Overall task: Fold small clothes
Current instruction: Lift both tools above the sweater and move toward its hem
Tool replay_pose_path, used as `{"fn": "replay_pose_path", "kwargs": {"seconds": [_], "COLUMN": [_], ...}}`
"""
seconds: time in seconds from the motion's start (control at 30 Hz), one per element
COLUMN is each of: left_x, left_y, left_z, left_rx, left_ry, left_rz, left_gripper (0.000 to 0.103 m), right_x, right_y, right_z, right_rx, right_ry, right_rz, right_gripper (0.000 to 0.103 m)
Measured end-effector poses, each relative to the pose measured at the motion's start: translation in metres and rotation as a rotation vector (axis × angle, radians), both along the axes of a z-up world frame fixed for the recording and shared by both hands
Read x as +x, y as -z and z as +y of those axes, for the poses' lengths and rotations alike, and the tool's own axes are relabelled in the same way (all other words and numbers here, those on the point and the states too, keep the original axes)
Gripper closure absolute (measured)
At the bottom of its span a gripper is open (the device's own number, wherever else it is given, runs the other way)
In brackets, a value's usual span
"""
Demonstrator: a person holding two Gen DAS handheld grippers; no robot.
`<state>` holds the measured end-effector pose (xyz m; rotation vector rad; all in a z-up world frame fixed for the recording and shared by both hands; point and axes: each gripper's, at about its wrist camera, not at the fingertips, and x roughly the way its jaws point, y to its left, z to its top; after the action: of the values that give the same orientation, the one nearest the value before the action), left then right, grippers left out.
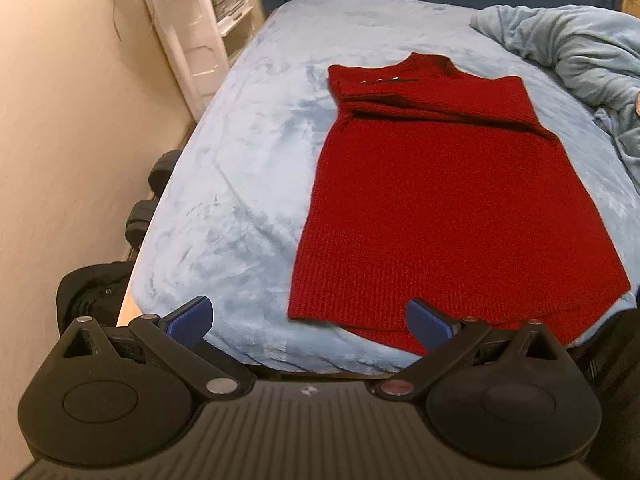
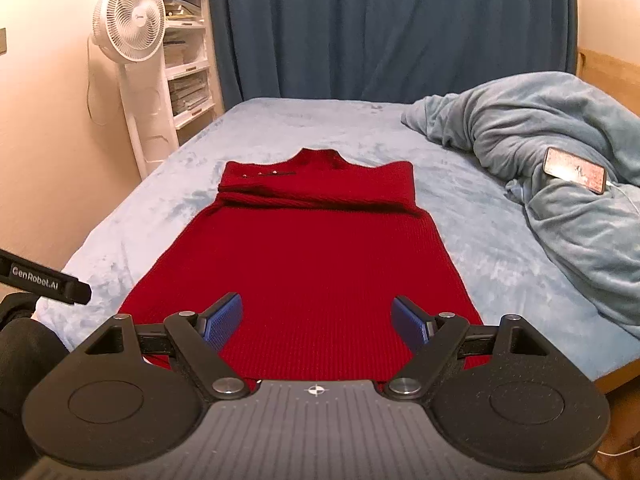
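A red knitted garment (image 1: 440, 200) (image 2: 312, 260) lies flat on the light blue bed, its collar at the far end and its sleeves folded across the chest. My left gripper (image 1: 310, 320) hovers open above the near left corner of the hem, its right pad over the red knit and its left pad over bare bedding. Over the middle of the hem my right gripper (image 2: 318, 320) stands open, with nothing between its blue pads. The left gripper's black body (image 2: 44, 280) shows at the left edge of the right wrist view.
A rumpled blue blanket (image 2: 540, 152) is piled at the right of the bed (image 2: 500, 240) with a phone (image 2: 574, 170) on it. A white fan (image 2: 128, 20) and shelves (image 2: 186, 52) stand at the far left beside a dark curtain (image 2: 380, 28). Dumbbells (image 1: 140, 216) and a black bag (image 1: 90, 288) lie on the floor left of the bed.
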<state>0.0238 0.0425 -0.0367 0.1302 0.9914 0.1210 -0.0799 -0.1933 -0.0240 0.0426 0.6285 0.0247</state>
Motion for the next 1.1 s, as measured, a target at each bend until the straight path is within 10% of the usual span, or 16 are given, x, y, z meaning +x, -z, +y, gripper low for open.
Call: {"fn": "replay_pose_path", "kwargs": {"seconds": [0.53, 1.1], "left_x": [0.098, 0.175], "left_y": [0.09, 0.158], "left_z": [0.021, 0.033], "left_rx": [-0.025, -0.016], "left_ry": [0.104, 0.182], "left_rz": [0.029, 0.189], "left_gripper": [0.0, 0.0], "right_x": [0.118, 0.217], "right_y": [0.061, 0.172], "right_z": [-0.107, -0.227], "right_rx": [-0.114, 0.098], "right_ry": [0.177, 0.396], "right_rz": [0.168, 0.436], "right_gripper": [0.017, 0.018]}}
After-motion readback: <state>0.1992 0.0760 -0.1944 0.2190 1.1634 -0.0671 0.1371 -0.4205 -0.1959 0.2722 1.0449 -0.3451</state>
